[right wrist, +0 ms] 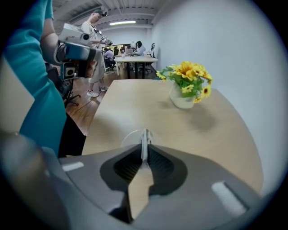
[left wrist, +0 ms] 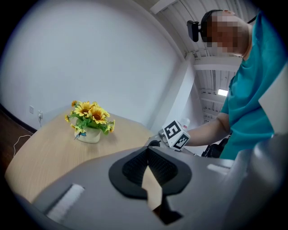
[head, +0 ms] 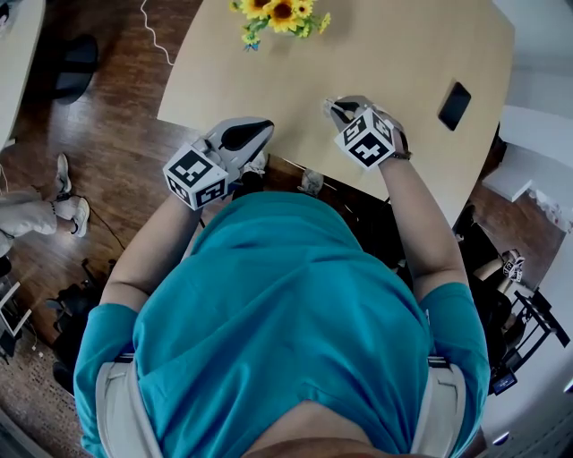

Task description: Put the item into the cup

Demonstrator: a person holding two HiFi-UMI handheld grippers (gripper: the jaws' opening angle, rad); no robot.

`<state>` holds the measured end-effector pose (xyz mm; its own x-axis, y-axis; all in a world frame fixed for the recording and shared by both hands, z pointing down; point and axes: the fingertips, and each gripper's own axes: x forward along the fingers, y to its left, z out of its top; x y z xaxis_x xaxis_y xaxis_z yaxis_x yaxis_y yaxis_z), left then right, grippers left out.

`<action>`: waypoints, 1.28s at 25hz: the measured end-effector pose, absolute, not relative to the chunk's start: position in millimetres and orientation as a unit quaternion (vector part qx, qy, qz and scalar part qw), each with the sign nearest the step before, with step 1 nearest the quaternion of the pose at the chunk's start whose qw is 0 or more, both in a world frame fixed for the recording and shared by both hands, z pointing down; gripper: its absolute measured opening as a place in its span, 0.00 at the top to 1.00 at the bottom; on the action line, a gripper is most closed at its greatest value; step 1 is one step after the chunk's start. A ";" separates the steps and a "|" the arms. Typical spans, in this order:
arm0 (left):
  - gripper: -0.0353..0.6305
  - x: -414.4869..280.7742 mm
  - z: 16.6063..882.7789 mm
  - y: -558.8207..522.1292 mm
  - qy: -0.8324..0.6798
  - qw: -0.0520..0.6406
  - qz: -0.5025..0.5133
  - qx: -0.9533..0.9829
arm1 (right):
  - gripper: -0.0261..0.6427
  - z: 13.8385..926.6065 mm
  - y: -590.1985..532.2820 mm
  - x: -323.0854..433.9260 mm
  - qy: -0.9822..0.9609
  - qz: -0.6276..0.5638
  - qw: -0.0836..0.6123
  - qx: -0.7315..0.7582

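My right gripper (right wrist: 145, 143) points steeply down at the light wooden table (right wrist: 216, 134). Its jaws are almost closed on a thin, clear upright edge. A faint clear round shape (right wrist: 130, 137) on the table just beyond the tips looks like a transparent cup, and the pinched edge seems to be its wall. In the head view the right gripper (head: 338, 109) is over the table's near edge, and the cup is hidden there. My left gripper (left wrist: 147, 150) is held about level beside it with its jaws together and nothing between them. The head view shows the left gripper (head: 261, 132) at the near edge too.
A white vase of sunflowers (head: 279, 16) stands at the far side of the table, seen also in the right gripper view as the sunflowers (right wrist: 186, 85). A black phone (head: 455, 106) lies at the right edge. Wood floor and a white cable (head: 154, 34) lie to the left. People stand at desks in the background.
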<state>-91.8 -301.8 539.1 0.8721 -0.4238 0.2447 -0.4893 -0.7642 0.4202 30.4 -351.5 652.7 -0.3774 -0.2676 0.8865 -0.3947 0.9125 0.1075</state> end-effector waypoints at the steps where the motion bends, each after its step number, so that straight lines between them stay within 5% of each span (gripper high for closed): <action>1: 0.94 -92.4 538.8 -302.4 -0.245 0.243 0.066 0.936 | 0.90 652.7 -352.0 30.0 -0.826 0.060 0.524 0.197; 21: 0.94 -96.1 538.2 -310.5 -0.240 0.245 0.062 0.937 | 0.90 664.3 -355.2 26.1 -0.792 0.061 0.585 0.164; 27: 0.94 -105.7 531.0 -311.5 -0.231 0.240 0.059 0.941 | 0.75 651.2 -356.5 25.0 -0.800 0.075 0.560 0.202; 32: 0.94 -118.6 525.8 -310.3 -0.219 0.238 0.055 0.945 | 0.73 627.6 -358.7 24.4 -0.809 0.070 0.532 0.240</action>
